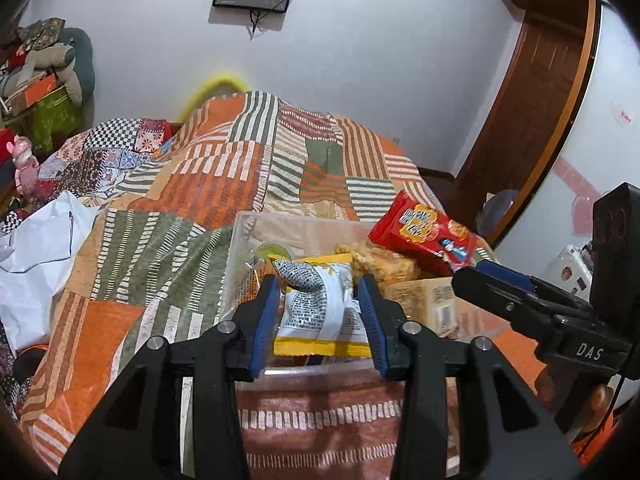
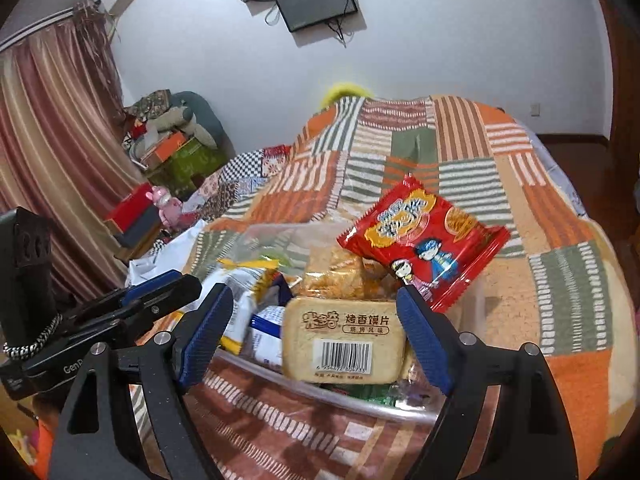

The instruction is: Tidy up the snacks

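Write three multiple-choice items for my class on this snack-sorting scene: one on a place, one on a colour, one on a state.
1. Where is the yellow-and-white packet?
A. On the floor
B. Between the fingers of the left tool, over the clear box
C. On the wall screen

2. What colour is the cartoon packet?
A. Red
B. Blue
C. Green

3. How do the jaws of the right tool stand?
A. Shut tight
B. Clamped on the cartoon packet
C. Wide apart

Answers:
1 B: the blue pads flank the packet on both sides.
2 A: its wrapper is bright red.
3 C: a broad gap shows between the pads.
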